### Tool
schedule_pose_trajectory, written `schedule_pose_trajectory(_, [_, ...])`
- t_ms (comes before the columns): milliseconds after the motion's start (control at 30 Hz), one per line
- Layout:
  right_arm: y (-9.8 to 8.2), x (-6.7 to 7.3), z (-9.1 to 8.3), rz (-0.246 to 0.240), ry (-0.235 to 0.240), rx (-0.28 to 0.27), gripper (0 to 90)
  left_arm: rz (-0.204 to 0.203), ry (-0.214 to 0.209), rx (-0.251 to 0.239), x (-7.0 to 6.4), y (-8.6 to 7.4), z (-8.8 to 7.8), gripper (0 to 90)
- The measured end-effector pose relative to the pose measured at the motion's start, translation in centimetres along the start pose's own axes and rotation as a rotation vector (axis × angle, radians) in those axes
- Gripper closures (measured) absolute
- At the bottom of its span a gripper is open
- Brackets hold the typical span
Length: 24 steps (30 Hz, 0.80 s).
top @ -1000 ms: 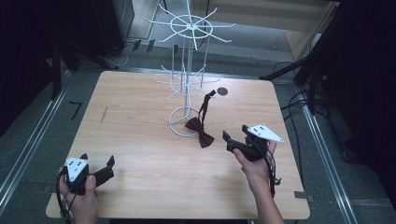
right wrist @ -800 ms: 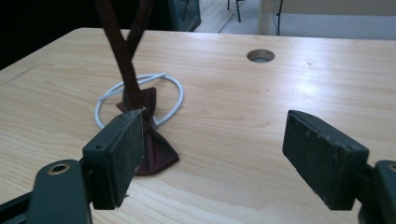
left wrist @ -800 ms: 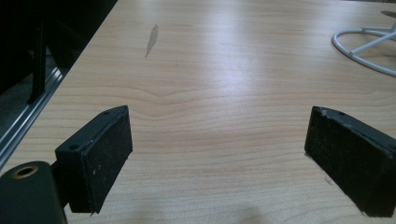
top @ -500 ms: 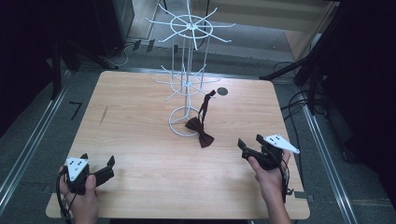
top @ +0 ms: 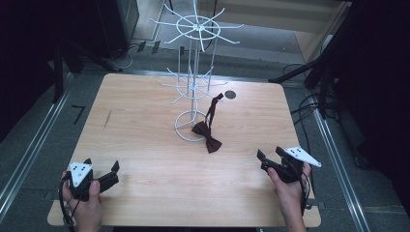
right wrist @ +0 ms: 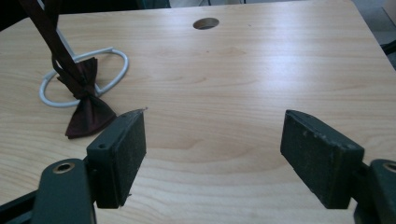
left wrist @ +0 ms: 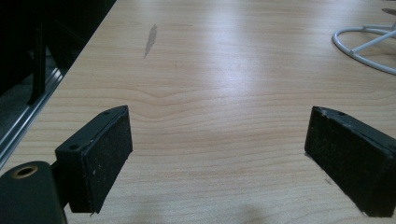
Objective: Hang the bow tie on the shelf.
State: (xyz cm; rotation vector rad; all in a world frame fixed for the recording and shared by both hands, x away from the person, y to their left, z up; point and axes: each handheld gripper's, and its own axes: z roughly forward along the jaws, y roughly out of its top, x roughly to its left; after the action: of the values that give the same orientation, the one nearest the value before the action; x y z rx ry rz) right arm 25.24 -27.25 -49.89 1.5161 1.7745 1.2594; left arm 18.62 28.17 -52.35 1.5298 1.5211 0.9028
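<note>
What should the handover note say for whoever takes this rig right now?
Left tool: open, holding nothing, low over the table's near left corner.
Right tool: open, holding nothing, near the right front edge, jaws pointing toward the bow tie.
Bow tie: dark red, its strap running up to a hook of the white wire rack, its bow resting on the table at the rack's base ring.
Done: the tie looks hung by its strap.
Left: probably nothing but a check that the strap sits securely on the hook.

High view looks down; gripper views skim the shared table (top: 145, 145).
</note>
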Motion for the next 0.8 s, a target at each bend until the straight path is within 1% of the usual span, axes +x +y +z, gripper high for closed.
schedule_pose_trajectory(33, [-0.2,-0.2,-0.1,0.007,-0.002,0.004,23.2,0.0,-0.001,0.0,0.0,0.0,0.0,8.1])
schedule_pose_trajectory(67, [-0.8,-0.9,-0.3,0.011,-0.013,0.007,23.2,-0.002,-0.001,-0.004,0.0,0.0,0.0,8.1])
schedule_pose_trajectory(100, [-1.1,-1.2,-0.4,0.018,-0.016,0.01,23.2,-0.002,-0.001,-0.005,0.0,0.0,0.0,8.1])
schedule_pose_trajectory(133, [-1.1,-1.2,-0.4,0.018,-0.016,0.01,23.2,-0.002,-0.001,-0.005,0.0,0.0,0.0,8.1])
schedule_pose_trajectory(200, [-1.7,-1.7,-0.7,0.029,-0.026,0.018,23.1,0.0,0.0,-0.003,0.0,0.0,0.0,8.1])
schedule_pose_trajectory(267, [-2.1,-2.1,-1.0,0.026,-0.03,0.021,23.0,0.001,-0.001,-0.003,0.0,0.0,0.0,8.1])
schedule_pose_trajectory(300, [-2.6,-2.6,-1.3,0.027,-0.039,0.027,23.0,0.0,-0.002,-0.004,0.0,0.0,0.0,8.1])
schedule_pose_trajectory(333, [-2.6,-2.6,-1.3,0.027,-0.039,0.027,23.0,-0.001,0.0,-0.005,0.0,0.0,0.0,8.1])
schedule_pose_trajectory(500, [-3.5,-3.8,-2.4,0.042,-0.065,0.033,22.3,0.005,0.0,-0.006,0.0,0.0,-0.1,8.1])
schedule_pose_trajectory(533, [-3.5,-3.8,-2.4,0.042,-0.065,0.033,22.3,0.005,0.0,-0.006,0.0,0.0,-0.1,8.1])
schedule_pose_trajectory(600, [-3.9,-4.1,-2.8,0.036,-0.078,0.036,19.4,0.005,0.0,-0.009,0.0,0.0,-0.1,8.2])
schedule_pose_trajectory(667, [-4.4,-4.7,-3.2,0.048,-0.078,0.035,15.5,0.004,0.0,-0.01,0.0,-0.1,-0.1,8.1])
schedule_pose_trajectory(800, [-4.9,-5.3,-3.8,0.054,-0.059,0.029,14.2,0.007,0.002,-0.012,-0.1,-0.1,-0.1,8.1])
